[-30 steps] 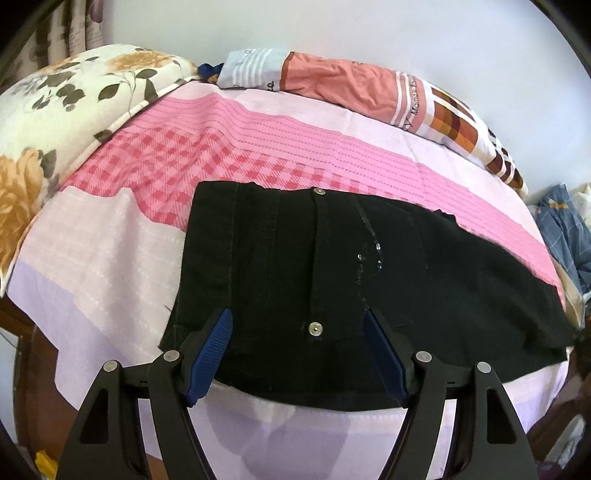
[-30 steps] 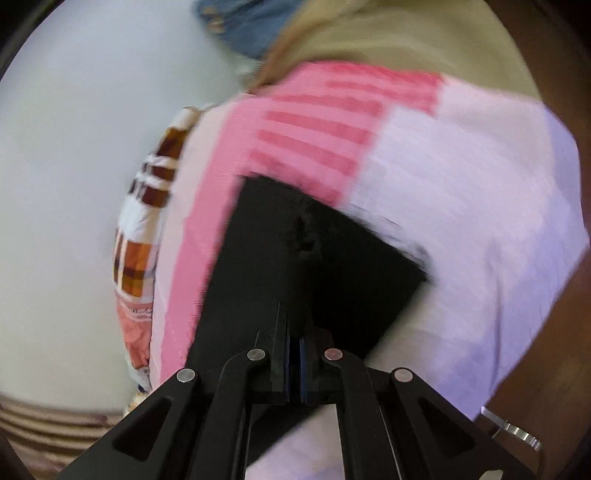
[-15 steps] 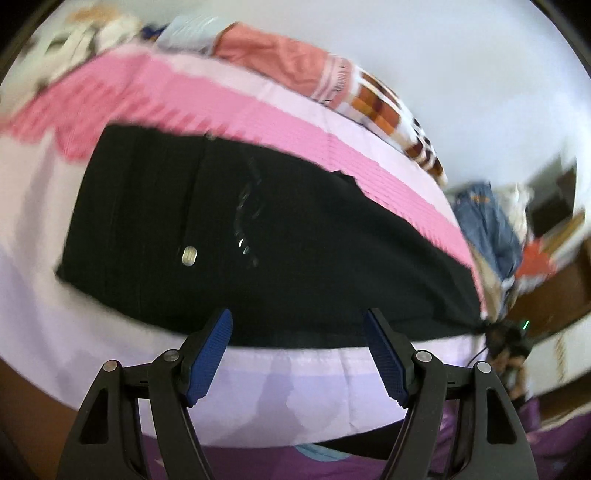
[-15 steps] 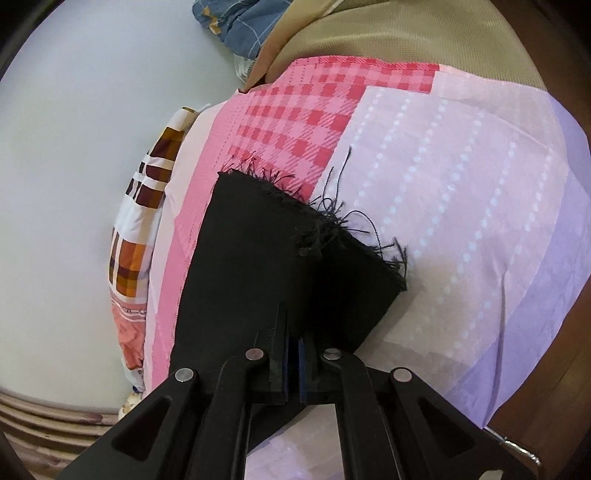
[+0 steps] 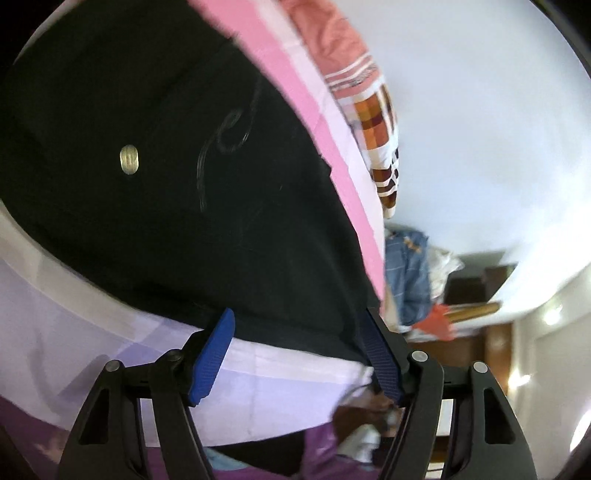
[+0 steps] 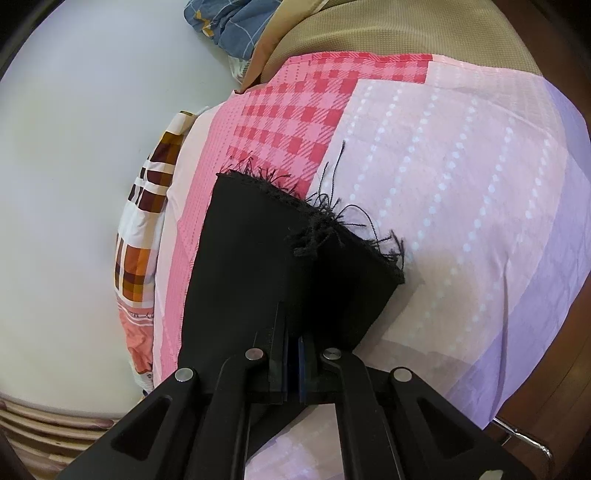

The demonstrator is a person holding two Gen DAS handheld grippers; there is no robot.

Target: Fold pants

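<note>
Black pants [image 5: 166, 192] lie flat on a pink and lilac bedsheet [image 5: 92, 332], with a metal button [image 5: 129, 159] showing. My left gripper [image 5: 295, 354] is open, its blue pads straddling the pants' near edge, low over the cloth. In the right wrist view the pants' frayed leg end [image 6: 295, 258] points away from me. My right gripper [image 6: 291, 365] is shut on the pants near that leg end, and the leg fans out from the closed jaws over the sheet [image 6: 461, 221].
A striped and checked pillow [image 5: 376, 122] lies along the white wall; it also shows in the right wrist view [image 6: 144, 229]. Blue plaid clothes [image 6: 229, 26] and a tan cover [image 6: 388, 33] sit past the bed's end. Wooden furniture [image 5: 480, 295] stands beyond.
My left gripper has swung right along the pants from the waist and dropped close to the cloth's near edge. My right gripper stays shut on the leg end, nearly still.
</note>
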